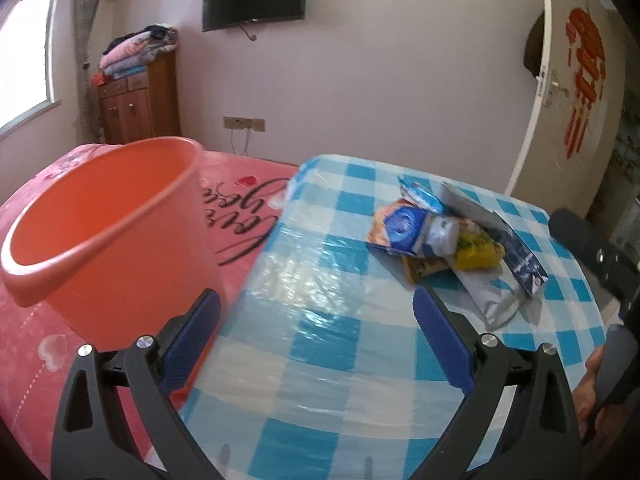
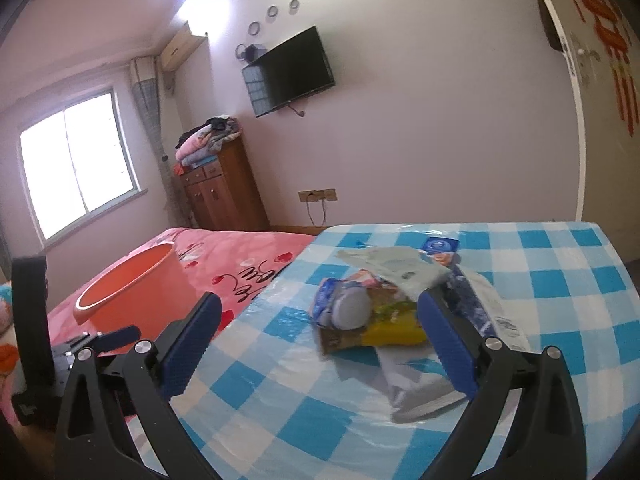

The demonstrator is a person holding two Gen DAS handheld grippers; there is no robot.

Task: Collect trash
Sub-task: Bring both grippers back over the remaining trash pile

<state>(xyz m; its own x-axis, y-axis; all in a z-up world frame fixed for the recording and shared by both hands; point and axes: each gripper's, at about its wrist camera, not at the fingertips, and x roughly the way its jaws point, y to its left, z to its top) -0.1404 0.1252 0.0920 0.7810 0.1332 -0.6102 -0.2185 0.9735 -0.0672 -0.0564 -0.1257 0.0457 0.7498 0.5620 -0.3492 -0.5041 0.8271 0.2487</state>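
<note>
Orange bucket (image 1: 108,236) waits mid-left for the wrapper pile (image 2: 384,312), so your left gripper (image 1: 316,308) and right gripper (image 2: 320,312) hang spread, empty.

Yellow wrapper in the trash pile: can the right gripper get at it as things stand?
Probably yes. The right gripper is open, facing the pile, and the yellow wrapper lies on its near side with bare checked tablecloth in front. A grey round piece crowds its left edge.

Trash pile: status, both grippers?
Left gripper open, empty. Right gripper open, short of trash pile on checked table. Orange bin empty, left of table. Nothing blocking.
</note>
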